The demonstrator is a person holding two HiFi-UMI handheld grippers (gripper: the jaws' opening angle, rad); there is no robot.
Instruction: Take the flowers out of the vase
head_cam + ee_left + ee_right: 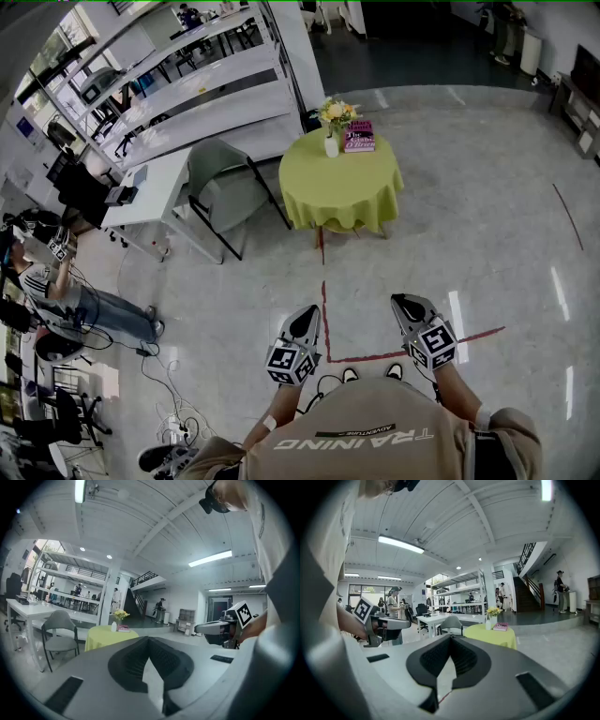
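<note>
Both pressed together, empty: left tool (307, 313), right tool (403, 302), well apart from bench (342, 192); flowers (337, 111) in vase (332, 146) at far edge, beside book (359, 137).

The vase (331, 145) stands at the far edge of the surface (342, 192) with the flowers (337, 112) in it, and a book (359, 137) lies just beside it on the right. A chair (217, 187) stands on the floor (469, 234) left of the surface, with a desk (155, 183) further left.

Yellow flowers (337, 112) upright in wht vase (331, 146), atop green tbl (328, 197).
</note>
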